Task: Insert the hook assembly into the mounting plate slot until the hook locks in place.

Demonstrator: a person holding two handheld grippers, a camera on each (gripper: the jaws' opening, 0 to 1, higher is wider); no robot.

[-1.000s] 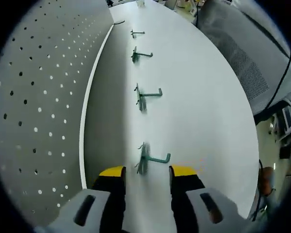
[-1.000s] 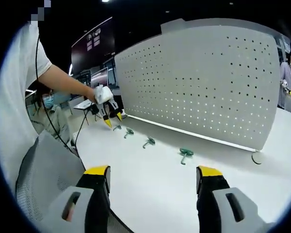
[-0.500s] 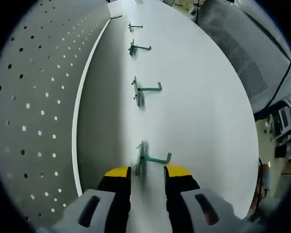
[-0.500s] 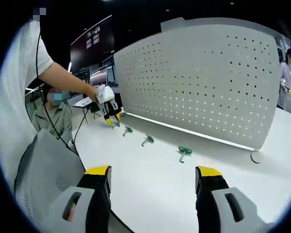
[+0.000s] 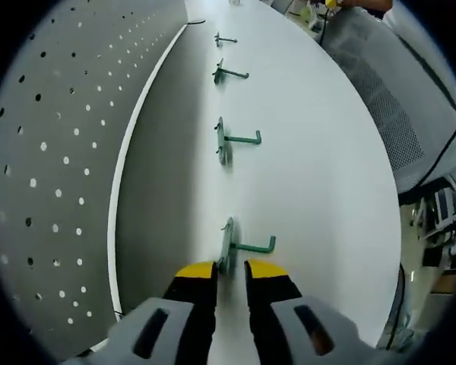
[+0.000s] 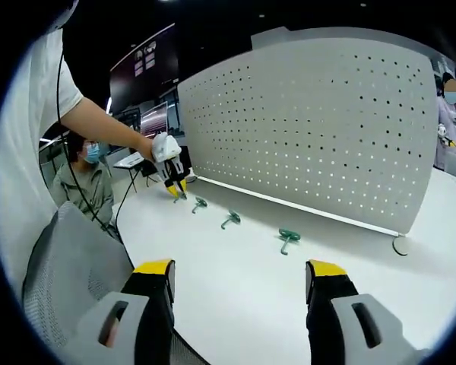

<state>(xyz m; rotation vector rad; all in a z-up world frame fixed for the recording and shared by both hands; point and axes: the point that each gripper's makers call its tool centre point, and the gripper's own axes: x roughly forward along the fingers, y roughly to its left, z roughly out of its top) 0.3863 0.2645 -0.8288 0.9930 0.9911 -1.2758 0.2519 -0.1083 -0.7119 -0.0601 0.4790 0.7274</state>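
Note:
Several green hooks lie in a row on the white table [image 5: 319, 198] beside the perforated mounting plate [image 5: 53, 152]. My left gripper [image 5: 229, 270] has its yellow-tipped jaws drawn in close around the backplate of the nearest hook [image 5: 229, 247], whose arm points right. Beyond it lie a second hook [image 5: 226, 141] and a third hook [image 5: 224, 73]. In the right gripper view, the left gripper [image 6: 176, 190] is down on the table at the far end of the row. My right gripper [image 6: 239, 277] hangs open and empty over the table, facing the mounting plate [image 6: 311, 129] and a hook [image 6: 289, 239].
A grey mesh chair back [image 6: 68, 281] stands at the table's edge by my right gripper. A black cable loop [image 6: 399, 245] lies at the plate's right foot. A seated person [image 6: 83, 182] is behind the table's far end.
My left gripper's jaws have narrowed steadily around the nearest hook's backplate while moving forward. The right gripper has stayed open and nearly still.

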